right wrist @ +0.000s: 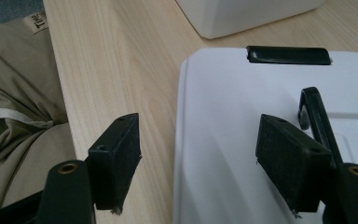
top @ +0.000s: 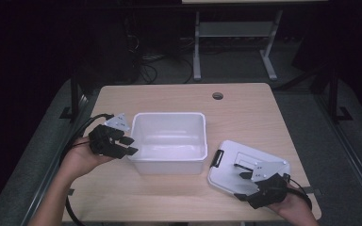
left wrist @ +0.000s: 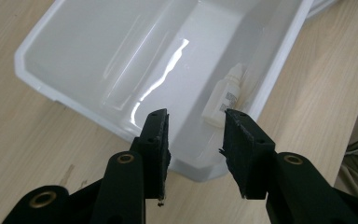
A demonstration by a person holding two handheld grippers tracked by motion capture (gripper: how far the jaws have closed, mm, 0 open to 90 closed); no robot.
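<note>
Right gripper (top: 245,186) spread open astride near edge of white lid (top: 235,162) lying flat beside bin (top: 169,162); judged light, stiff, slippery, best pinched at rim

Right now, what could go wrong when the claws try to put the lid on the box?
1. The right claw is open astride the edge of the flat white plastic lid; a thin edge grip could let it tilt or slip.
2. The open white plastic box is light, and the left claw, open at its rim, might push it.
3. The small white dropper bottle inside could roll.
</note>
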